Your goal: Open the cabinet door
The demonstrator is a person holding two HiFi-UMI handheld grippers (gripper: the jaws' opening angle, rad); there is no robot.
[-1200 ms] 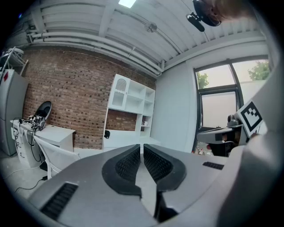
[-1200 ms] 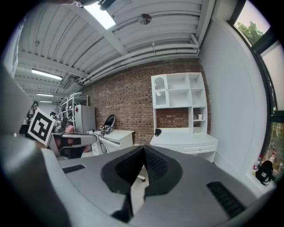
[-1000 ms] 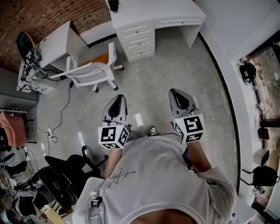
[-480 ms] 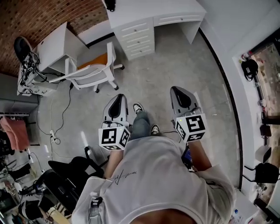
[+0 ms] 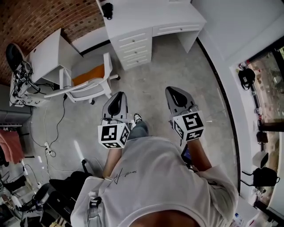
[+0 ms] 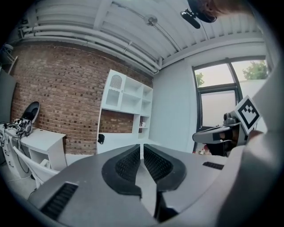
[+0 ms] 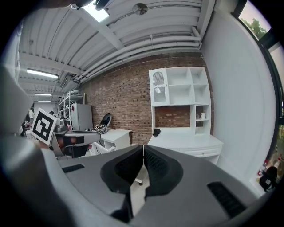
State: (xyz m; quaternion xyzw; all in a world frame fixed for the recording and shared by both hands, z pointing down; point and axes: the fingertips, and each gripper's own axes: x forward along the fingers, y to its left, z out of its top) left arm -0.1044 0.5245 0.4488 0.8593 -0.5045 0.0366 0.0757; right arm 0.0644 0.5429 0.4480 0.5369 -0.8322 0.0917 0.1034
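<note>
The cabinet is a white shelf unit on a white desk against the brick wall. Its small door with an arched grille is at the upper left and is closed; the left gripper view shows the door too. Both grippers are held out in front of the person, well short of the desk. My left gripper is shut with nothing between its jaws, as is my right gripper. In their own views the left gripper and the right gripper point across the room toward the cabinet.
A white chair with an orange seat stands left of my path, beside a second white desk. The desk's drawers face me. A black object lies on the desk top. Cables trail on the floor at left.
The person has stepped forward across the floor toward the white desk, carrying both grippers along. Both stay shut and empty.
</note>
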